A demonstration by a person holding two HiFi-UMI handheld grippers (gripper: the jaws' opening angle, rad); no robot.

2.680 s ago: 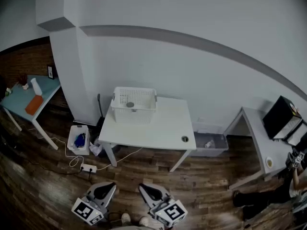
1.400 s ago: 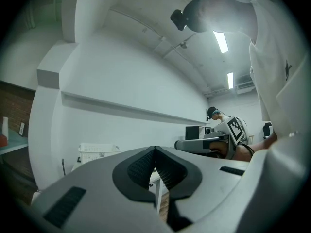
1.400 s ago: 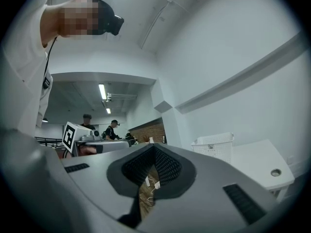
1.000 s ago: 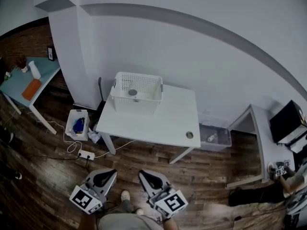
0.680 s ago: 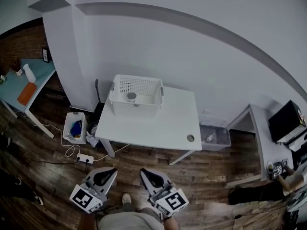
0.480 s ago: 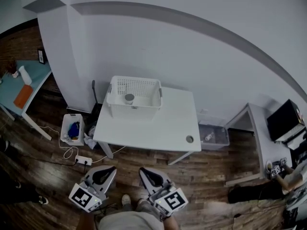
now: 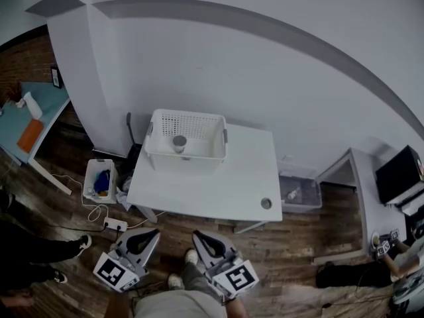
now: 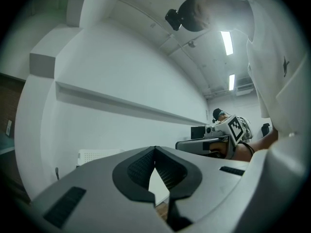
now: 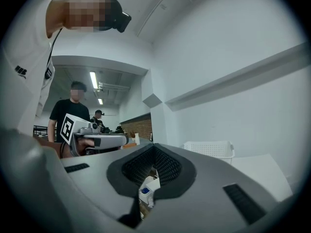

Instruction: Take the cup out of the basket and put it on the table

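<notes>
- You are holding the left tool [image 7: 147,236] over the wooden floor [image 7: 298,244], short of the bench [image 7: 212,194], jaws pressed together on nothing
- The cup [image 7: 179,142] is sitting inside the white basket [image 7: 187,163], at the bench's far left corner
- You are holding the right tool [image 7: 202,241] just beside the left one, jaws likewise pressed together, empty

Dim head view, fisheye distort., dark vignetted corners
</notes>
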